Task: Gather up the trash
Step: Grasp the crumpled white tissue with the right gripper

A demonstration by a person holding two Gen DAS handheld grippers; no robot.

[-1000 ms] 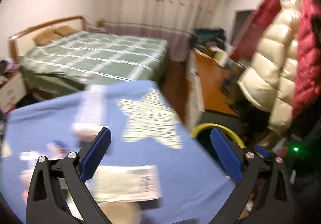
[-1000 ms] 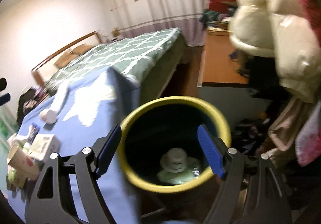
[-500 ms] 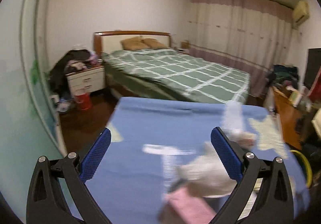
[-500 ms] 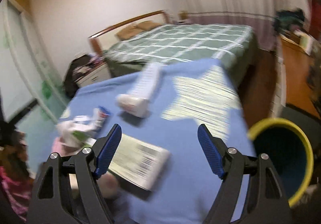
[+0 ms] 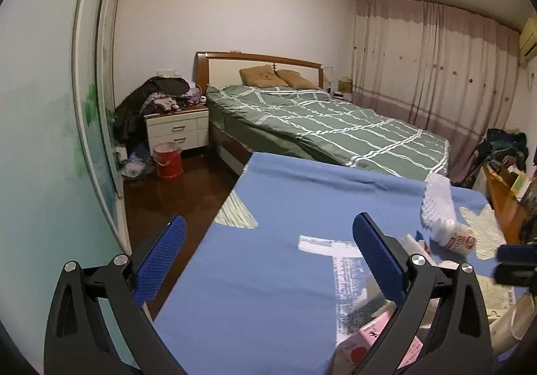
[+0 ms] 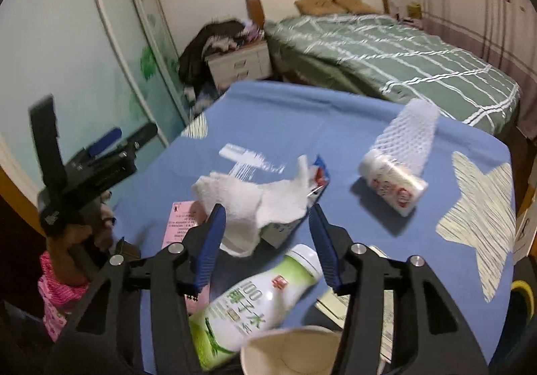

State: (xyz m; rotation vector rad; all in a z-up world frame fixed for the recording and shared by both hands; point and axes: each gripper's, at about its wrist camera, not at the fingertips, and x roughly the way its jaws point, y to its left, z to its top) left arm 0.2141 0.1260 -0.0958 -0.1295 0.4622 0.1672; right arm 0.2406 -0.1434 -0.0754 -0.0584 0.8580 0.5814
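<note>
On the blue tablecloth lies a heap of trash. My right gripper hangs over it, its jaws closing around a crumpled white tissue that lies on a small carton; I cannot see the pads pressing it. A green-and-white bottle and a paper cup lie just below the fingers. A white bottle in foam netting lies farther right. My left gripper stands open over bare cloth, left of the heap, and a hand holds that left gripper in the right wrist view.
A pink leaflet lies left of the tissue. The yellow bin's rim shows beyond the table's right edge. A green-quilted bed, a nightstand and a red bucket stand behind, with a sliding door at left.
Both views have swung left from the yellow bin to the table. My right gripper left the bin, came over the tissue and narrowed its jaws. The left gripper stayed wide open.
</note>
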